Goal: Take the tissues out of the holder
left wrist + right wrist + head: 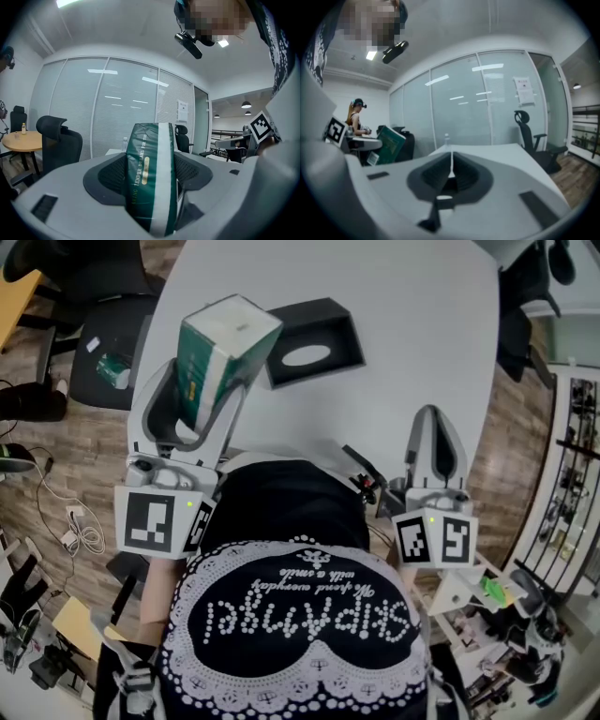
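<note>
A green and white tissue pack (223,351) is held up in the air, tilted, with my left gripper (200,397) shut on it. In the left gripper view the tissue pack (151,176) stands upright, pinched between the two grey jaws of the left gripper (152,190). The black tissue holder (314,341), with an oval slot on top, lies on the white table (412,324) just right of the pack. My right gripper (433,439) is at the table's near edge, shut and empty. In the right gripper view the right gripper (451,169) has its jaws together, and the tissue pack (388,145) shows at the left.
Black office chairs (101,341) stand left of the table, over a wooden floor with cables (80,526). Another chair (530,136) stands by the glass wall. A small bottle (447,138) is on the table's far end. A round wooden table (22,138) is at the left.
</note>
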